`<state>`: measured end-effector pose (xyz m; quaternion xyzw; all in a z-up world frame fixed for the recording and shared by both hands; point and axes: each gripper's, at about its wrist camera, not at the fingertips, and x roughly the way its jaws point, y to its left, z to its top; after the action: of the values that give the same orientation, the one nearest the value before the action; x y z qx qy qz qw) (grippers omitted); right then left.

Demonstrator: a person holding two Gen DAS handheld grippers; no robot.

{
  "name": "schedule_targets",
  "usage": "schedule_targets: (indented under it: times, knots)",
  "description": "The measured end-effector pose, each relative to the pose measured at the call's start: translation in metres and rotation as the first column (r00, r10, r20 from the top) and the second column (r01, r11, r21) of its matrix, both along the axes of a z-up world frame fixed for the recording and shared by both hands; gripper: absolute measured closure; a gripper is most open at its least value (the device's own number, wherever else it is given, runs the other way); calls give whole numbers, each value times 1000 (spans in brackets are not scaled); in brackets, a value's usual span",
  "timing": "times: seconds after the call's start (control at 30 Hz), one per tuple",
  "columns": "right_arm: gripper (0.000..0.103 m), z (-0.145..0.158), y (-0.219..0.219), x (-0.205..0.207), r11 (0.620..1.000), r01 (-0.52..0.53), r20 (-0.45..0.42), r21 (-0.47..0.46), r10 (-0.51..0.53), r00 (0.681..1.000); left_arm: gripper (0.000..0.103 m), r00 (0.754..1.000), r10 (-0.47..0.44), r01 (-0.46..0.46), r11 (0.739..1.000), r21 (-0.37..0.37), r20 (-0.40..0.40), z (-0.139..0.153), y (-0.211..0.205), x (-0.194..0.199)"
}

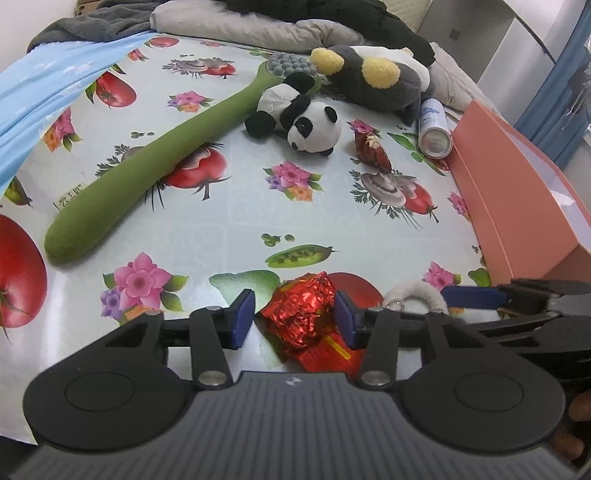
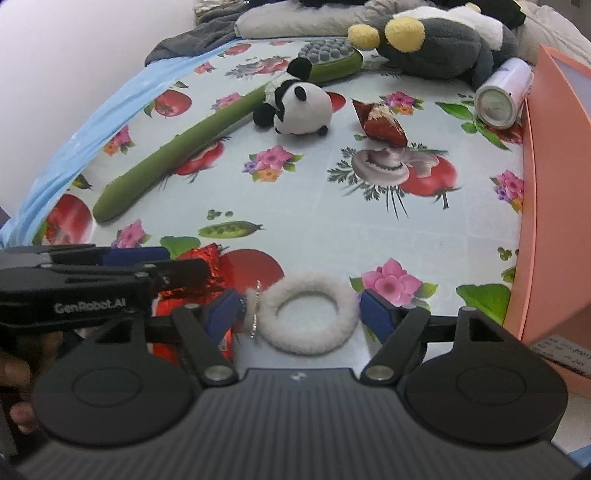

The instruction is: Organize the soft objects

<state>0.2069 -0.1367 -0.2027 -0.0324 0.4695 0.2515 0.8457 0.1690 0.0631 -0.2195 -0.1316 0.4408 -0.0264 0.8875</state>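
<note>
while both grippers sit low over the near edge of the bed's flowered cover, each has a soft thing between its blue pads. the left gripper straddles a crumpled red foil packet; the pad on the right side of the left wrist view looks to touch the foil, the other stands just off it, so the jaws are about half apart and i cannot tell whether they truly grip it. the right gripper stands wide around a white fluffy ring that lies flat on the cover, with a small sparkly ring at its side just beside one pad; the other pad is clear of the fluff.

toward the middle of the cover a panda plush lies on its side, touching a long green plush brush that runs diagonally toward the left edge. a second red wrapper lies near the panda. at the far edge a grey plush with yellow ears rests against pillows. a white can lies on its side against a pink box along the right edge.
</note>
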Motion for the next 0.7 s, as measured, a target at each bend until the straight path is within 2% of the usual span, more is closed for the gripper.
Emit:
schedule_targets:
  times: [0.2,0.3,0.5,0.6,0.67,0.7]
  knots:
    - [27,-5,0,0,1000,-14,-14,3,14,1000,58,1000,7,-7,1000,-16,11,0,0,-3]
    - [28,-6,1,-1,998,-56,-23,5,56,998,63,1000,11,-10,1000,-27,20,1,2,-4]
    - [26,-8,10,-8,989,-144,-2,-24,144,990,64,1000,21,-21,999,-33,19,2,5,-5]
    - [43,-9,15,-12,985,-165,18,-51,166,986,64,999,28,-27,999,-36,19,1,6,-6]
    - [73,-9,16,-13,984,-167,38,-65,170,985,64,999,32,-31,999,-37,20,2,7,-8]
    - [77,-8,15,-13,985,-157,41,-68,160,986,64,999,34,-34,999,-37,21,2,8,-9]
